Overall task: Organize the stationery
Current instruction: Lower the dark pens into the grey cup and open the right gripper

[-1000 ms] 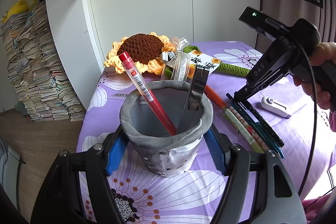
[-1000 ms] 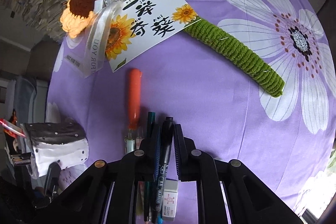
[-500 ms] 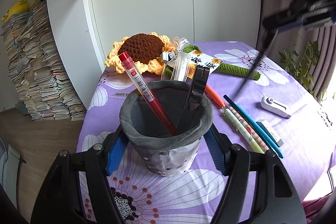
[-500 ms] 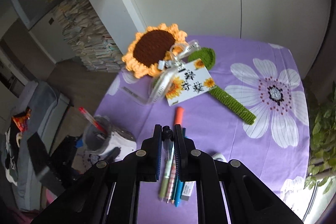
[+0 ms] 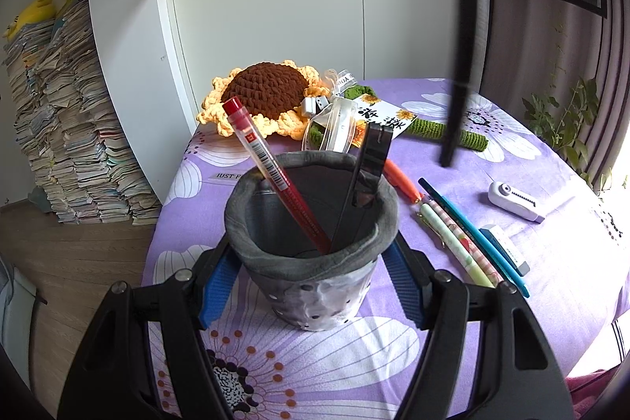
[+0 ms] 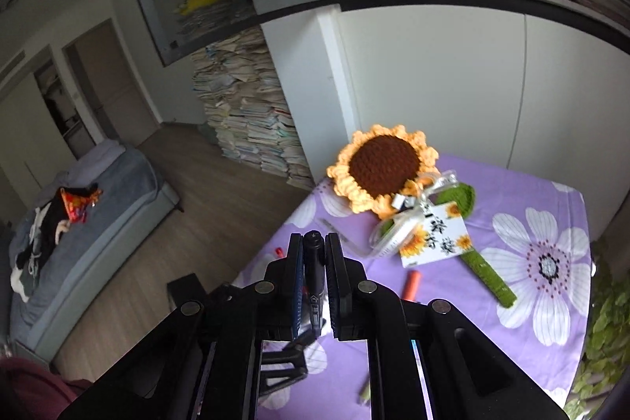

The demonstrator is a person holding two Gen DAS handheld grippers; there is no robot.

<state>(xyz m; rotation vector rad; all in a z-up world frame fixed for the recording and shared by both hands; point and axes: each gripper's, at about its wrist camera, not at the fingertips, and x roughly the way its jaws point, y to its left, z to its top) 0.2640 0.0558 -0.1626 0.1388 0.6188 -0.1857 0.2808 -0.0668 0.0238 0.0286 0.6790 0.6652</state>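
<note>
My left tool [image 5: 311, 286] pinches the grey pen cup [image 5: 311, 223] on the bench [image 5: 551, 262], my right tool [image 6: 314, 286] pinches a black pen [image 6: 314, 262] high above it; a tilted descent could clip the cup's rim.

A purple flowered tablecloth [image 5: 512, 302] carries a grey pen cup [image 5: 311, 254], loose pens [image 5: 464, 239], an eraser [image 5: 508, 248] and a crocheted sunflower [image 5: 267, 97].

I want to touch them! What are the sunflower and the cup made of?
The sunflower looks like chunky crocheted yarn, soft and matte: you can see the loops. The cup seems to be soft grey fabric or felt, with a rolled-over rim and a shinier, dotted outside. I can't be sure.
</note>
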